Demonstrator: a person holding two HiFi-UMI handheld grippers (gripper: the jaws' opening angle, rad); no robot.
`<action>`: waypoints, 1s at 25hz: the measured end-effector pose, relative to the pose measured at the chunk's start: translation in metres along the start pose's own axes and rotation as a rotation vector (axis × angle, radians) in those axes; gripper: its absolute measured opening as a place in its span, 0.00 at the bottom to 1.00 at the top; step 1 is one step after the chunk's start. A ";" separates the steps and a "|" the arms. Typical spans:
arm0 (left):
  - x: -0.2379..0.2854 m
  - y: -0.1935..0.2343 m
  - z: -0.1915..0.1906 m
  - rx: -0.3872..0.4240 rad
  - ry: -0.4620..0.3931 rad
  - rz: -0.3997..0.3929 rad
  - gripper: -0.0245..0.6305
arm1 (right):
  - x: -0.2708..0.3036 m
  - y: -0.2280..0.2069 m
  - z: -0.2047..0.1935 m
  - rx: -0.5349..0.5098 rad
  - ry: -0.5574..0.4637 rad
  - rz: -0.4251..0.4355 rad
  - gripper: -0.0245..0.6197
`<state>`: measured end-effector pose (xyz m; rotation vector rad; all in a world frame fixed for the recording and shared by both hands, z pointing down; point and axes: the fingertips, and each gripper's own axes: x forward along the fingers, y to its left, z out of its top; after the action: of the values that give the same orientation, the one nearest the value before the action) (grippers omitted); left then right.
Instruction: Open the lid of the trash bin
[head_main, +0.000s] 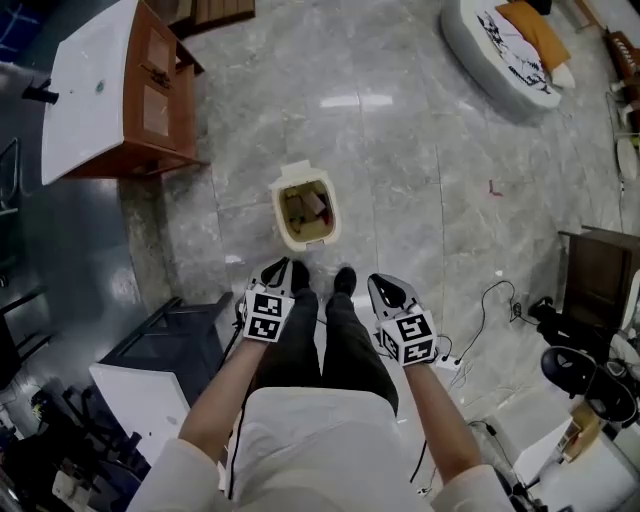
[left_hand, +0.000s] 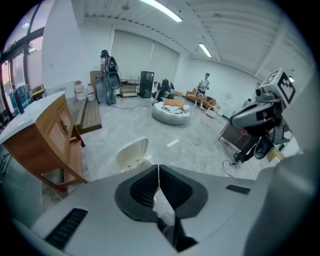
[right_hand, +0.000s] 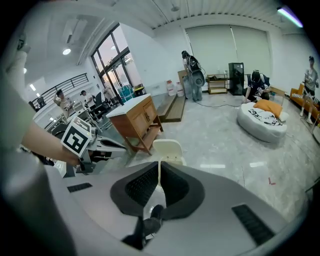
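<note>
A small cream trash bin (head_main: 305, 212) stands on the marble floor just ahead of the person's shoes. Its lid (head_main: 297, 173) is tipped up at the far side, and rubbish shows inside. The raised lid (left_hand: 133, 152) also shows in the left gripper view, and in the right gripper view the lid (right_hand: 168, 149) sits just beyond the jaws. My left gripper (head_main: 276, 271) and right gripper (head_main: 386, 291) hang near the person's knees, short of the bin and apart from it. In both, the jaws meet with nothing between them.
A wooden cabinet (head_main: 150, 100) with a white top stands at the far left. A round white cushion bed (head_main: 505, 55) lies at the far right. Cables (head_main: 490, 300) and a dark cabinet (head_main: 600, 275) are at the right, and a dark frame (head_main: 170, 345) is at the near left.
</note>
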<state>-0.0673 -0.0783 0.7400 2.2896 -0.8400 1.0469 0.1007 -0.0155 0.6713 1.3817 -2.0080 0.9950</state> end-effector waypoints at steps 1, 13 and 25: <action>-0.010 0.000 0.005 -0.003 -0.012 -0.010 0.07 | -0.005 0.004 0.005 -0.006 -0.005 0.001 0.09; -0.124 -0.009 0.052 0.006 -0.170 -0.034 0.07 | -0.080 0.042 0.051 -0.120 -0.081 0.006 0.09; -0.198 -0.045 0.078 -0.061 -0.340 0.060 0.07 | -0.136 0.028 0.075 -0.312 -0.139 0.077 0.09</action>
<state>-0.0996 -0.0321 0.5301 2.4393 -1.0625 0.6518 0.1230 0.0083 0.5167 1.2402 -2.2209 0.5958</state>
